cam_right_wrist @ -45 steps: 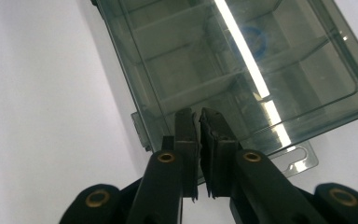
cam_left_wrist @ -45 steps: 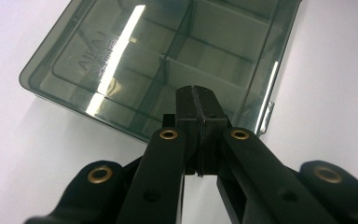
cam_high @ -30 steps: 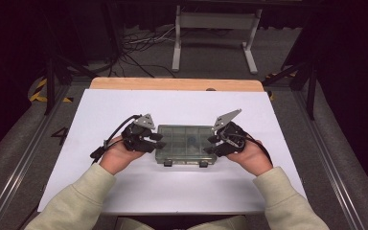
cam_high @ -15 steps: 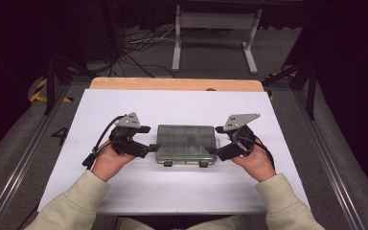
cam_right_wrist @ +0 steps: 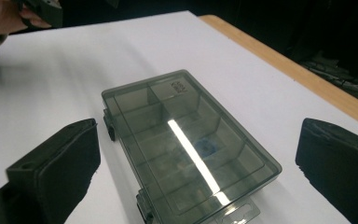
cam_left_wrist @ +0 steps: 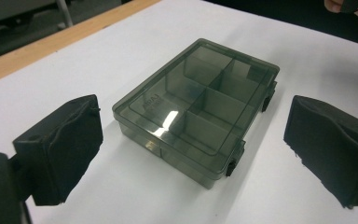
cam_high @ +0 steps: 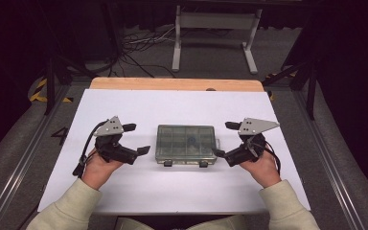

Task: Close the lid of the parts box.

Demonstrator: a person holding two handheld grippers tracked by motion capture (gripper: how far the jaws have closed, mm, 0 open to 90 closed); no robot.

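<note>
Left gripper (cam_high: 133, 139), black, two-jaw, grey three-cornered plate on top, held in the person's left hand (cam_high: 98, 167): jaws spread wide, just been opening, nothing between the pads. It sits just left of the box, apart from it. In the left gripper view the two black foam pads (cam_left_wrist: 70, 144) stand either side of the box with white table showing between pad and box on both sides.

Right gripper (cam_high: 224, 140), same build, in the right hand (cam_high: 261, 168): jaws also wide, just been opening, empty. Its near jaw tip lies close by the box's right end; contact cannot be told from the high view. The right gripper view shows both pads (cam_right_wrist: 63, 165) clear of the box.

Smoky translucent plastic compartment box (cam_high: 186, 144), rectangular, lid closed, two small dark latches on the edge toward the person. Lies flat between the two grippers, near the middle of the white tabletop (cam_high: 182, 103). Inner dividers visible through the lid; a small dark item in one compartment, too indistinct to name.

Light wooden strip (cam_high: 172, 84) along the table's far edge.
</note>
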